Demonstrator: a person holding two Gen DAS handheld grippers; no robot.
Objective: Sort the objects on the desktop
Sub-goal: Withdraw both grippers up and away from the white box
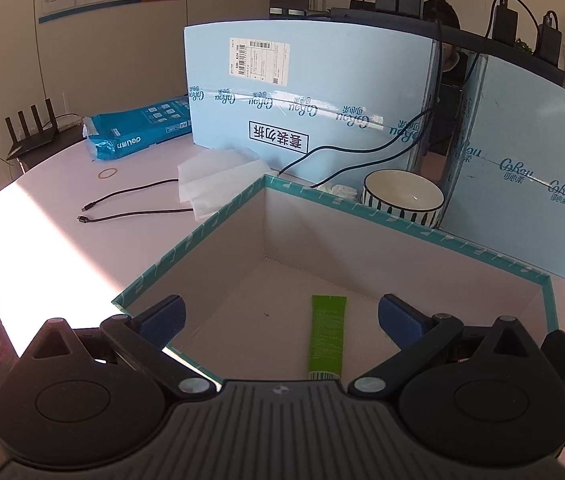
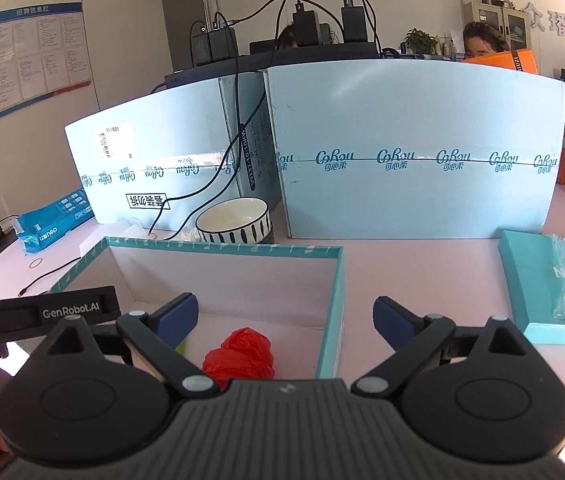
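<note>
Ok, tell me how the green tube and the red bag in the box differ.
The green tube is flat, straight and smooth, lying lengthwise on the box floor; the red bag is crumpled into a loose lump. The tube carries a barcode at its near end; the bag shows no print. Both lie inside the teal-rimmed box, free of either tongs.

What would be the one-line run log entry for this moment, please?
left gripper: open, empty | right gripper: open, empty | teal-rimmed cardboard box: holds green plastic tube, crumpled red plastic bag
</note>
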